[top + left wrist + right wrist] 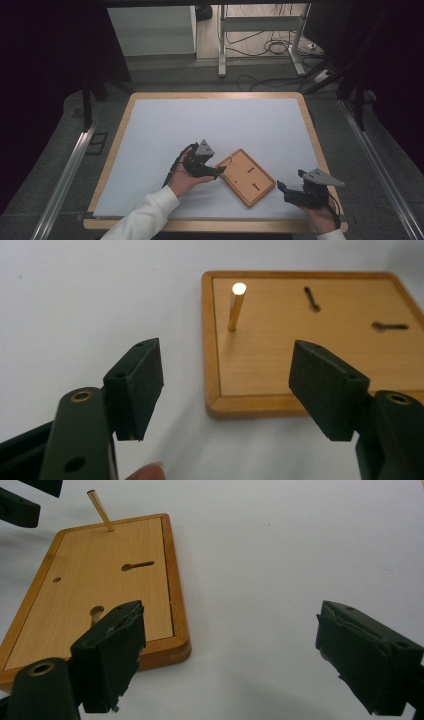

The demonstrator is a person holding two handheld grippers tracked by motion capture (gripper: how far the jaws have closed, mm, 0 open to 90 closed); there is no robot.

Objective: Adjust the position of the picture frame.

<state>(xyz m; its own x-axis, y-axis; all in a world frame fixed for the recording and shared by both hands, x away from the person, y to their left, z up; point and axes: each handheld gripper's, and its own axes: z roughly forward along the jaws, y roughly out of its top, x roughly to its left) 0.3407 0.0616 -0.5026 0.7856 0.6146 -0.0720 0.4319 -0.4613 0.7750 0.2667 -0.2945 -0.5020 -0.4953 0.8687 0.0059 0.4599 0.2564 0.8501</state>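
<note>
My left gripper has its fingers spread wide, empty, just at the near-left corner of the wooden board lying flat on the white bench. A thin brass pin stands upright in that corner; I judge it light, stiff, slippery, best pinched mid-shaft. The board's slots hold nothing. My right gripper waits beside it, fingers apart.

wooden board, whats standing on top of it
One thin brass peg stands upright near a corner of the wooden board, which also carries two keyhole slots. In the right gripper view, a jaw of the right gripper covers part of the near edge.
</note>
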